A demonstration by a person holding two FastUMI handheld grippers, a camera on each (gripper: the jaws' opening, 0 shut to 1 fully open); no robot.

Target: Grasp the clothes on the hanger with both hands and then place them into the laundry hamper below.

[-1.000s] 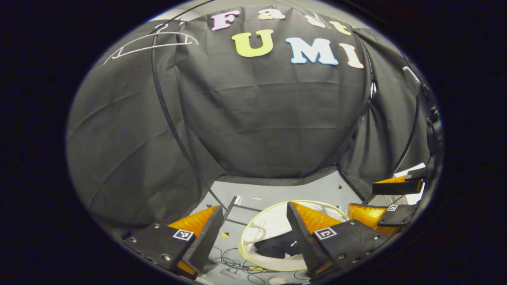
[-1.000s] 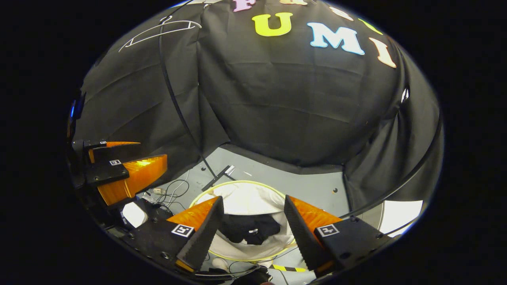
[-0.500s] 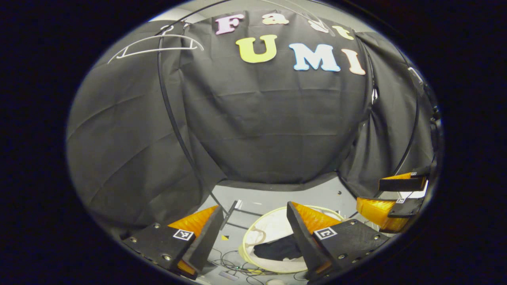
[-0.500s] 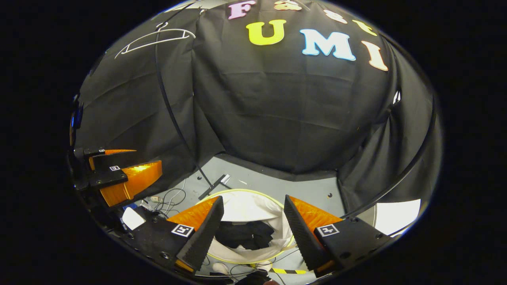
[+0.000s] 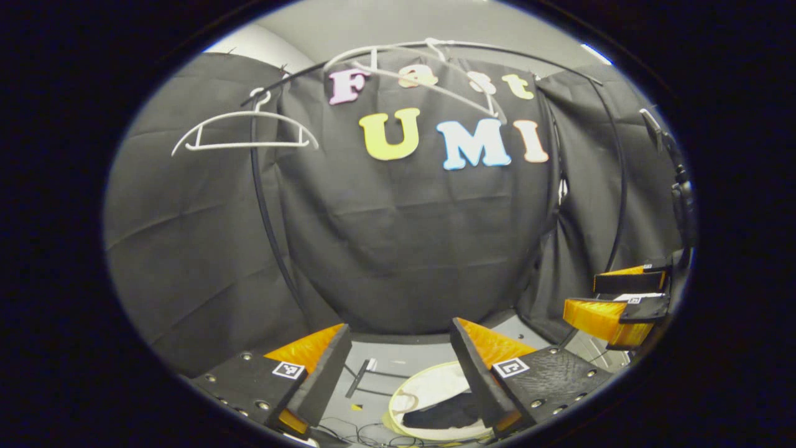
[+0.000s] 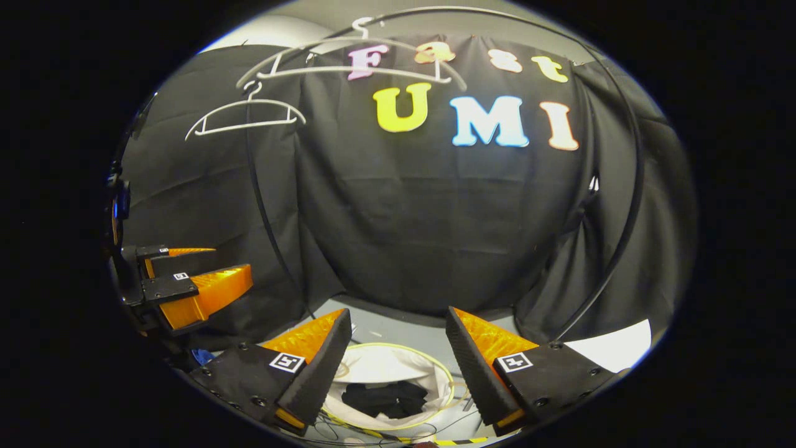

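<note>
A: Down in the laundry hamper [image 6: 435, 381], on its pale lining, lies the dark garment [image 6: 385, 398], bunched in a heap with no long axis I can make out.

B: And from the other side?

A: Same thing in the left gripper view: the dark cloth [image 5: 444, 415] sits inside the round rim [image 5: 423, 386], low between that gripper's fingers and partly hidden by one of them.

B: So which way does it lie from the jaws?

A: Below and ahead of both. The right gripper [image 6: 398, 348] looks nearly straight over it; the left gripper [image 5: 398, 348] has it off toward its right-hand finger, so I judge the right one the nearer.

B: Are they holding anything?

A: No. Both sets of jaws stand wide apart with nothing between them. Each gripper also appears at the edge of the other's view, likewise spread: the left one [image 6: 186, 283] at the left of the right gripper view, the right one [image 5: 622, 298] at the right of the left gripper view.

B: What about up on the rail?

A: Two white hangers in each view, both bare: a nearer hanger [image 6: 348, 59] on the curved black rail [image 6: 628, 168] and a farther hanger [image 6: 245, 118] to its left. Both hang high, well apart from the jaws.

B: Then the task looks finished?

A: That's my judgement: the clothes are in the hamper, and no garment is on either hanger.
</note>
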